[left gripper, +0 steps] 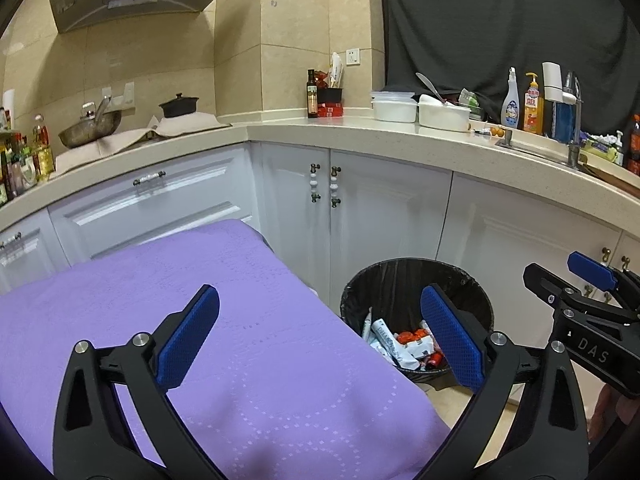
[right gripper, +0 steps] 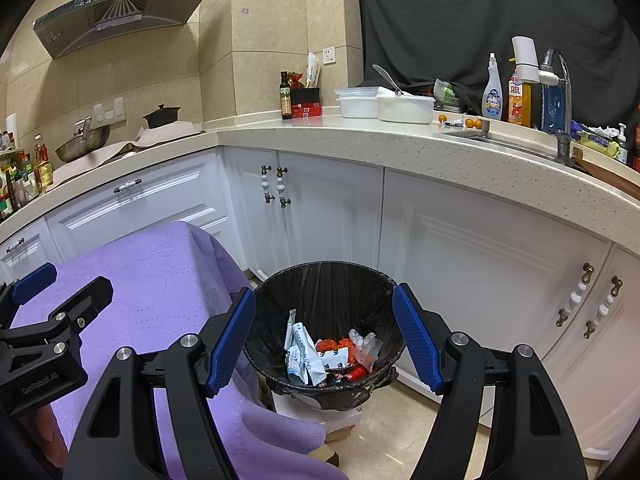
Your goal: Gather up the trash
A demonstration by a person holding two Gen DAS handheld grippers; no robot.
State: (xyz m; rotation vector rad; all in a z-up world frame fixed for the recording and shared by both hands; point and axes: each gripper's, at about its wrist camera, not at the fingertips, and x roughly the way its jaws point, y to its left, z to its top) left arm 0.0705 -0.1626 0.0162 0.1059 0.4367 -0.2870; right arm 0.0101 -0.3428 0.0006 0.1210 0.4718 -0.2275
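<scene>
A round bin with a black liner (left gripper: 400, 280) (right gripper: 320, 284) stands on the floor beside a table under a purple cloth (left gripper: 248, 340) (right gripper: 152, 280). Crumpled wrappers, white, blue and orange-red (left gripper: 404, 344) (right gripper: 328, 354), lie in its bottom. My left gripper (left gripper: 320, 300) (right gripper: 68, 284) hovers over the cloth's right edge, jaws spread wide with nothing between them. My right gripper (right gripper: 324, 296) (left gripper: 560, 274) hangs above the bin's mouth, open, its blue pads (right gripper: 234, 340) framing the rim without touching anything. No loose trash shows on the cloth.
White cabinet doors (right gripper: 460, 248) run close behind the bin under a speckled counter (right gripper: 360, 136). On the counter stand white tubs (right gripper: 404, 108), bottles, a sink tap (right gripper: 560, 80) and, at left, a wok (left gripper: 90, 130) and a dark pot. A carton lies on the floor below the bin.
</scene>
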